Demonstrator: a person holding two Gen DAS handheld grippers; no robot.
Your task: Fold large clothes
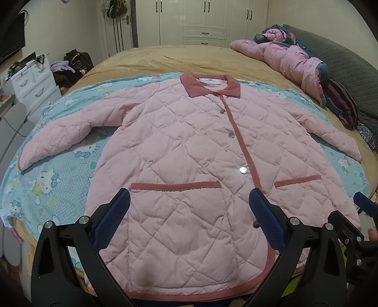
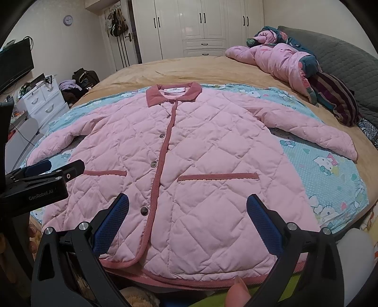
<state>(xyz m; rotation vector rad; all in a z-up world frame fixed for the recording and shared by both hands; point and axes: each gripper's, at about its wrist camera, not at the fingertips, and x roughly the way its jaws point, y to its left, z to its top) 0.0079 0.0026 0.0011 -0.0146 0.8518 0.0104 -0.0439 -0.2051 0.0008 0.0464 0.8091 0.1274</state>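
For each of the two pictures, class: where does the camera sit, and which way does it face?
Left wrist: on the left gripper at the hem, facing up the pink quilted jacket toward the wardrobe; right gripper at the edge.
Right wrist: on the right gripper, facing likewise; a fingertip shows below.
Shared: jacket, cartoon sheet, wardrobe.

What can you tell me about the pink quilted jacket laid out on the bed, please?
The pink quilted jacket lies flat, front up, on a cartoon-print blue sheet. It looks padded, diamond-stitched, with darker pink corduroy-like collar, placket, hem and pocket trims. The snaps look fastened and both sleeves are spread outward. Neither gripper grips it.
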